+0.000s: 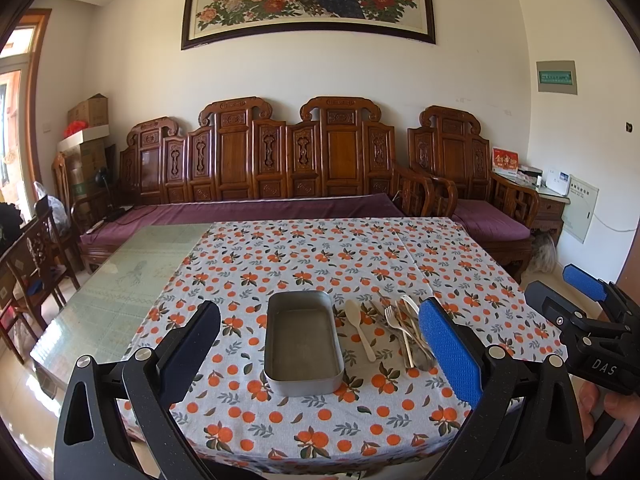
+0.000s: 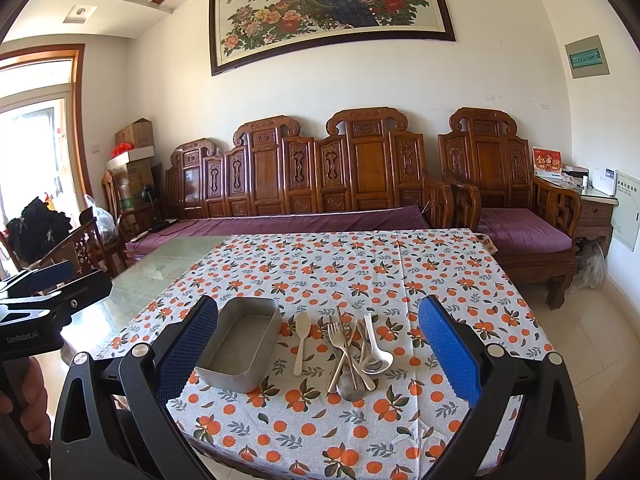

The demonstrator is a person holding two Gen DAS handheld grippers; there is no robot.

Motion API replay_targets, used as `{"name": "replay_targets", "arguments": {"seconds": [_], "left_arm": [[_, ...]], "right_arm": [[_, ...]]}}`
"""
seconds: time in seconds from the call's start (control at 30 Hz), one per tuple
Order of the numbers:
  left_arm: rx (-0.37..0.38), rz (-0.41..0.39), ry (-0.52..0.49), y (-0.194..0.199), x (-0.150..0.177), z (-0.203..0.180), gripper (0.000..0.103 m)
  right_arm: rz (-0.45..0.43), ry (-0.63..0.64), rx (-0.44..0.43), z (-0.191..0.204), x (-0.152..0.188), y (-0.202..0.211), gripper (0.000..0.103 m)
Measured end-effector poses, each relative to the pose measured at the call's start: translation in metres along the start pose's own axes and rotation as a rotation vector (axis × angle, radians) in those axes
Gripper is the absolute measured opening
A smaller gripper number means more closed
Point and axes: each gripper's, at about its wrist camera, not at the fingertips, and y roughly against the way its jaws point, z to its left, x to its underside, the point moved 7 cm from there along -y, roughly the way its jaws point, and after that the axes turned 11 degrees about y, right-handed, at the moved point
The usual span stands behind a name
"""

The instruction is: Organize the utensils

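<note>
Both tools hang back from the near edge of the bench, and nothing is picked up yet; the left tool (image 1: pixel 320 344) has its fingers spread wide and bare, and low in its frame they bracket the metal tray (image 1: pixel 303 344); that tray sits empty on the orange-print cloth (image 1: pixel 304 248), lower centre of the picture, long side running away from the camera.

Just right of the tray lies the cream spoon (image 1: pixel 359 330), alone and clear of its neighbours; an easy first pick, though a flat handle on soft cloth invites the pads to pinch fabric along with it, and a dragged cloth would shift the tray.

Further right comes the trouble spot; the pile of utensils (image 2: pixel 352 352), lower centre of the right camera's frame, has a fork (image 2: pixel 337 342), a white ladle-shaped spoon (image 2: pixel 376 354) and thin metal handles crossed over one another; closing on one handle there may well lift or flick a second piece, and I judge a slip off the bench possible.

The right tool (image 2: pixel 318 344) is spread wide too, holding nothing; the two tools sit close side by side, so reaching together toward the same patch risks a knock between them.
</note>
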Motion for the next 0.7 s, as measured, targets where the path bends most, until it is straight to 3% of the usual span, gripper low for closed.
{"name": "replay_targets", "arguments": {"seconds": [0.7], "left_arm": [[0.005,-0.002,-0.001,0.0038,-0.0077,-0.006,0.096]], "right_arm": [[-0.002,0.001,0.001,0.0,-0.0004,0.0003,0.101]]}}
